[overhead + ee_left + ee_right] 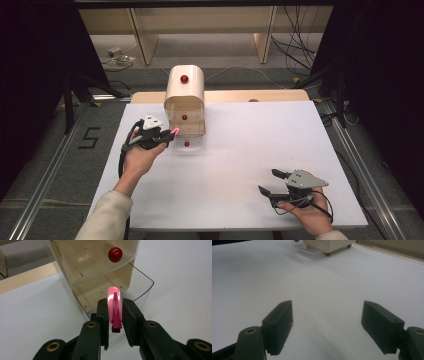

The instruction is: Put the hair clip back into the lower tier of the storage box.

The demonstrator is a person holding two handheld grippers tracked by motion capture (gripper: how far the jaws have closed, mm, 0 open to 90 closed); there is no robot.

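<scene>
A cream drawer cabinet point(184, 100) with red knobs stands at the back of the white table point(260, 145). Its clear bottom drawer point(190, 145) is pulled out toward me, the red knob point(186, 144) at its front. My left gripper point(169, 136) hovers at the drawer's left side, shut on a pink hair clip point(175, 131). In the left gripper view the hair clip point(114, 307) stands upright between the jaws, over the open drawer point(143, 287), below the middle drawer's knob point(115, 254). My right gripper point(267, 180) rests open near the front right, its jaws wide apart with nothing between them point(327, 322).
A wooden strip point(260, 95) runs along the table's back edge. Behind it are wooden frames and loose cables point(295, 45) on the floor. Metal rails point(45, 175) flank the table on both sides. In the right gripper view the cabinet point(329, 245) is far ahead.
</scene>
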